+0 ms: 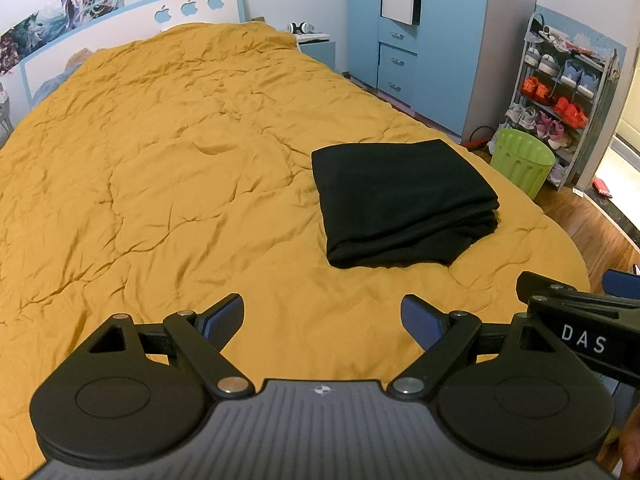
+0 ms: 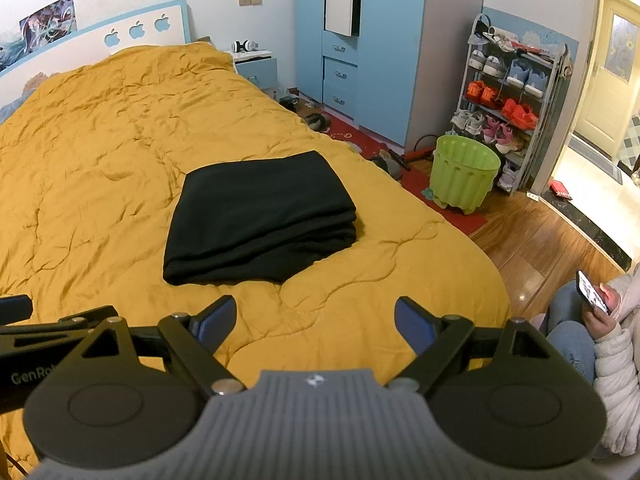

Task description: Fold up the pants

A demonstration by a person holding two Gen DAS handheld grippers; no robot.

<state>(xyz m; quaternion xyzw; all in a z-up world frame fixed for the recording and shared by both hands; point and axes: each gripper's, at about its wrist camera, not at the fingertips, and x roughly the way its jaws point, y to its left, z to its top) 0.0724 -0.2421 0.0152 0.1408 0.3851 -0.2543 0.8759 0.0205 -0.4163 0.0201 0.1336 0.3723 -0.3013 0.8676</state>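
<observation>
I see left tool (image 1: pixel 322 322) spread wide, empty | right tool (image 2: pixel 315 320) likewise agape, holding nothing | black pants (image 2: pixel 260 218) folded in a stack, seemingly four layers, on the bed's yellow quilt (image 2: pixel 100 140), apart from both tools | green bin (image 2: pixel 464 172) on floor beside bed

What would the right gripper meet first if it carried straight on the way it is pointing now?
Probably the folded black pants. The right gripper is open and aims across bare yellow quilt slightly right of the stack's near edge, though depth is hard to judge.
</observation>
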